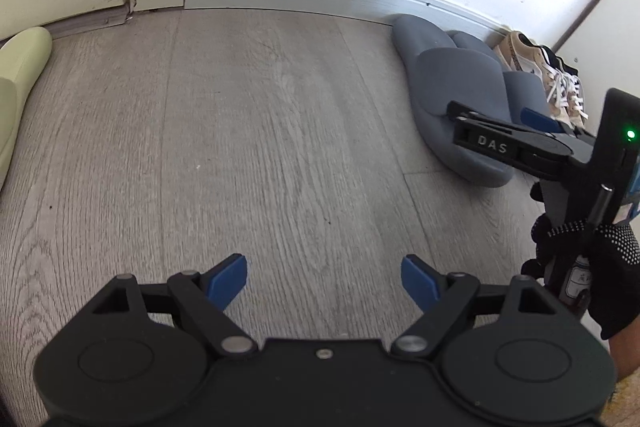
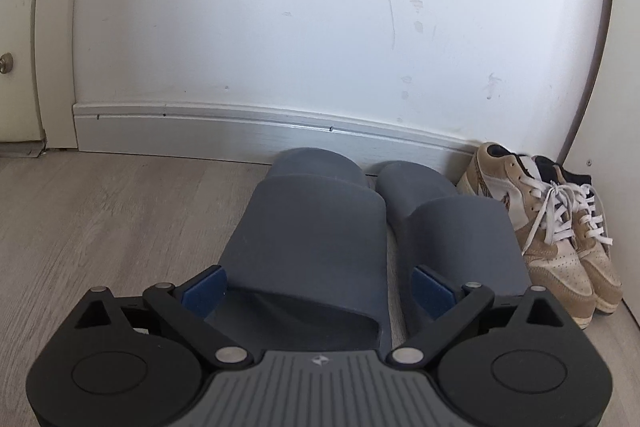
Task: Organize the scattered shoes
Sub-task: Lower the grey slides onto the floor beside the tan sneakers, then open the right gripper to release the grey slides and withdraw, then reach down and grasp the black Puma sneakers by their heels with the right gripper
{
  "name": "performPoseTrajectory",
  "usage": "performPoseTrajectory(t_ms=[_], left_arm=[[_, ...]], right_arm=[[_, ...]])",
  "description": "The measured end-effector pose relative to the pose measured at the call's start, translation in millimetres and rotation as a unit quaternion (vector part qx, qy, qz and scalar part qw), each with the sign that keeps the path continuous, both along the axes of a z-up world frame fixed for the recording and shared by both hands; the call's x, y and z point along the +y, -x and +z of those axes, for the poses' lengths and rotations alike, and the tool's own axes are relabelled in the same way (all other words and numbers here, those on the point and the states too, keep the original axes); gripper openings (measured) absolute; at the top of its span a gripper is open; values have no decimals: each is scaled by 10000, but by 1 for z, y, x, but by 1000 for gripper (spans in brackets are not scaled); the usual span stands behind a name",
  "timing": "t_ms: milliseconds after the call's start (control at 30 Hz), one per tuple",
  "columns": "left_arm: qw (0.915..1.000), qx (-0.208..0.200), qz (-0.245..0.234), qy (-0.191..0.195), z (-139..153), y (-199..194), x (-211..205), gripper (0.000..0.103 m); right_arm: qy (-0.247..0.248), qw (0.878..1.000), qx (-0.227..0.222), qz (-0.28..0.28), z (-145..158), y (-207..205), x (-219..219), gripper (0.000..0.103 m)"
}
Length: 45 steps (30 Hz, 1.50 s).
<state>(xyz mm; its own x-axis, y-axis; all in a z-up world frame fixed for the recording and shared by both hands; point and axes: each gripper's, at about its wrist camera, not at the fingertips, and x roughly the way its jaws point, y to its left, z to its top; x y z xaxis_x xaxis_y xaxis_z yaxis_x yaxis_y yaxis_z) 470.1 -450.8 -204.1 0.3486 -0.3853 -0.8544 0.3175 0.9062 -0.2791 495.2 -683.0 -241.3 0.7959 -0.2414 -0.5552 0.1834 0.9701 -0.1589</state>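
The near grey slide (image 2: pixel 308 239) sits between the right gripper's (image 2: pixel 316 285) spread fingers, which don't clearly pinch it. The left gripper (image 1: pixel 324 281) hangs released above bare floor (image 1: pixel 260 131).

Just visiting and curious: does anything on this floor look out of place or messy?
One pale green slipper lies alone at the far left, apart from the row by the wall, where the grey slippers and tan sneakers sit neatly. The wall has scuffs.

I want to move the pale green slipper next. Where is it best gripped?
Only part of the pale green slipper shows, lying flat at the left. Probably pinch its raised strap across the width, from above, with the open left gripper, which is nearer.
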Motion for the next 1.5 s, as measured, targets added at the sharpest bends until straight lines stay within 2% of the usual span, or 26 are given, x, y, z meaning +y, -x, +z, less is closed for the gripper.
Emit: performPoseTrajectory(t_ms=[133, 267, 333, 367, 433, 500, 633, 733, 833, 900, 1000, 1167, 1367, 1500], left_arm=[[10000, -28, -26, -13, 1, 1, -1, 85], [10000, -70, 6, 10, 5, 3, 4, 85], [9999, -96, 66, 36, 8, 4, 10, 85], [9998, -130, 113, 59, 11, 5, 14, 85], [9994, -214, 223, 127, 17, 8, 24, 85], [9987, -273, 361, 216, 24, 12, 35, 85], [9963, -380, 681, 359, 34, 21, 61, 85], [9934, -451, 953, 448, 46, 31, 86, 85], [9898, -568, 1211, 495, 64, 46, 119, 85], [9871, -673, 1373, 476, 76, 60, 141, 85], [9806, -773, 1744, 444, 92, 85, 179, 85], [9657, -803, 2445, 358, 105, 125, 246, 85], [9440, -992, 3088, 606, 111, 140, 313, 85], [9309, -1232, 3406, 470, 112, 141, 345, 85]], right_arm=[[335, 9993, 0, -161, -1, 7, 2, 98], [301, 9991, 19, -289, 0, 9, 0, 98], [556, 9977, 37, -384, 3, 12, 8, 98], [761, 9963, -38, -397, 7, 17, 16, 98], [750, 9965, -293, -224, 17, 33, 29, 99], [217, 9986, -482, -44, 27, 51, 38, 99], [-539, 9956, -733, 233, 45, 87, 69, 99], [-961, 9898, -892, 557, 58, 110, 96, 99], [-1432, 9822, -851, 871, 69, 124, 124, 99], [-1504, 9783, -791, 1184, 76, 129, 148, 99], [-1546, 9727, -750, 1563, 87, 136, 180, 99], [-1991, 9547, -513, 2153, 112, 138, 245, 99], [-1994, 9392, -37, 2795, 123, 129, 314, 99], [-2093, 9289, 439, 3023, 116, 116, 354, 99]])
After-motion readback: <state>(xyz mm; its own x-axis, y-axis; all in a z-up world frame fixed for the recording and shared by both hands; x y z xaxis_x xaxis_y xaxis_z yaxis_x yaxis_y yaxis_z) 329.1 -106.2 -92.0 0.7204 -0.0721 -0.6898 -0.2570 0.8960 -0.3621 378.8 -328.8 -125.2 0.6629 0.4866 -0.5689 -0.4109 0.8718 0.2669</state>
